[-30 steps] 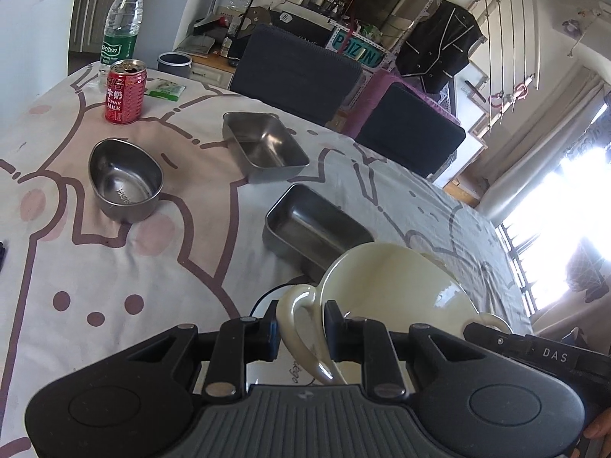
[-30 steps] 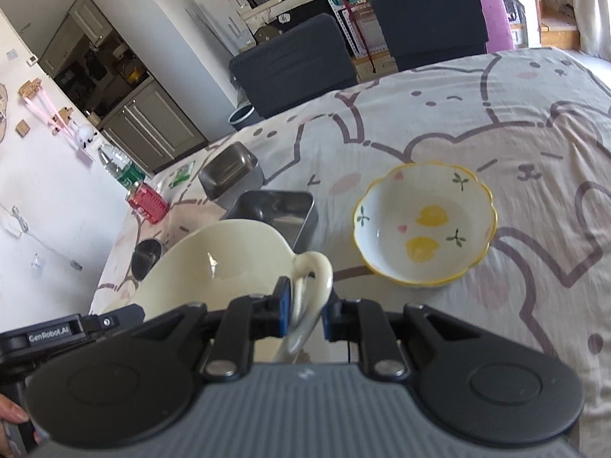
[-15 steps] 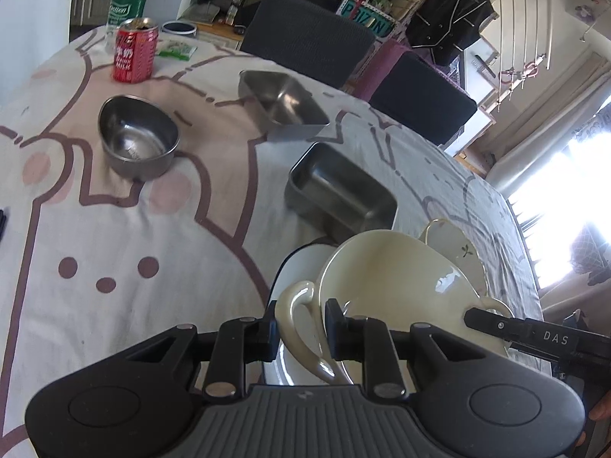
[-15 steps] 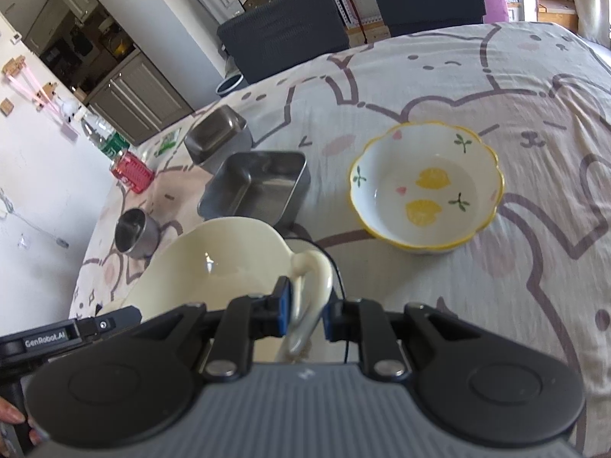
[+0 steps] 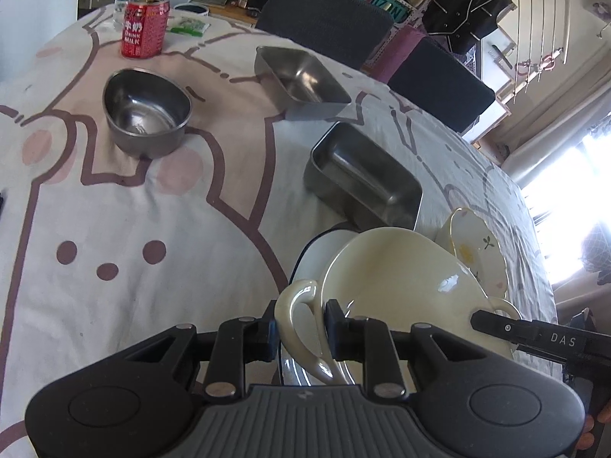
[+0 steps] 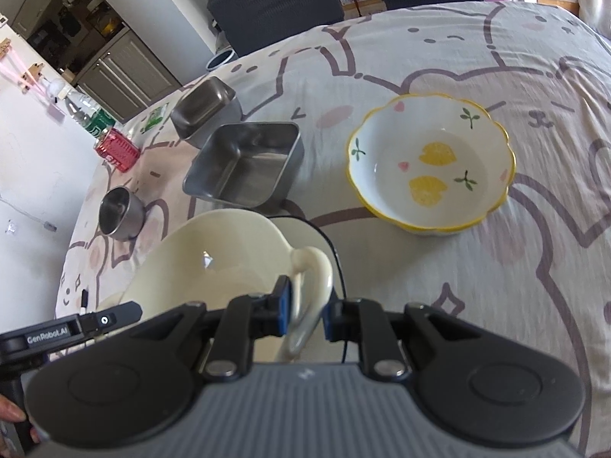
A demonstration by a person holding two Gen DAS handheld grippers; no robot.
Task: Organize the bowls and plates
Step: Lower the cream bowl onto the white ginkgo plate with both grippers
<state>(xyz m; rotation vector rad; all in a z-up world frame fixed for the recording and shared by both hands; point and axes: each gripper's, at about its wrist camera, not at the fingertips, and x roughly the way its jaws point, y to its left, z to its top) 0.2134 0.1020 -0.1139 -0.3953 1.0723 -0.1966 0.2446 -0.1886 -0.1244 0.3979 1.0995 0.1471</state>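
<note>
both tongs clamp the cream bowl (image 5: 397, 271) handles; red can (image 5: 144, 24) reads "drink milk".

Your cream two-handled bowl (image 5: 397, 267) hangs tilted over a black-rimmed white plate (image 6: 305, 236); beside it sits the scalloped yellow-rimmed bowl (image 6: 431, 164) (lemon print), upright, near three empty steel dishes.
</note>
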